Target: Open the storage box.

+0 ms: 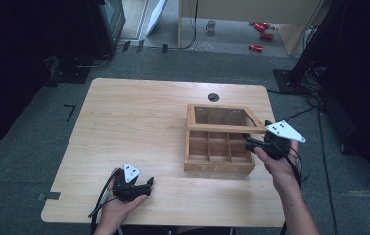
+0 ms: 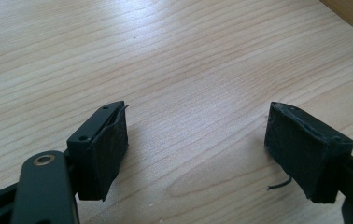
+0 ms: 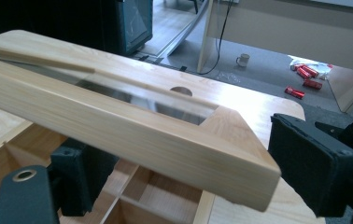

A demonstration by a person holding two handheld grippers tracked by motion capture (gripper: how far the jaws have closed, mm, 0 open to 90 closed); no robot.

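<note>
Scene: a pale wooden tabletop (image 1: 139, 127) with a wooden tea box (image 1: 218, 152) on its right half, the word TEA on the front wall.
Tea box: stands well right of the tabletop's middle, just in front of a round cable hole (image 1: 214, 97); its inside is split by thin wooden walls into small compartments, and those in sight look bare.
Lid (image 1: 224, 117): a wooden frame with a clear pane, hinged at the back, lifted part way so it slopes up over the compartments.
Right gripper (image 1: 257, 143): at the right front corner of the lid, held in the person's right hand (image 1: 277, 164); in the right gripper view the lid's front rail (image 3: 132, 133) runs across between the two black jaws, one jaw under the rail on the left, the other beside its corner on the right. The jaws stand apart; whether the pads press on the wood cannot be told.
Left gripper (image 1: 146, 185): rests low over the bare tabletop near the front edge, well left of the tea box, in the person's left hand (image 1: 119, 203). Its jaws are wide apart with nothing between them, only wood grain showing in the left gripper view; a corner of the box (image 2: 349, 10) lies far off.
Floor behind: red cans (image 1: 261, 34) and a mug (image 1: 211, 26) lie under a far desk.
</note>
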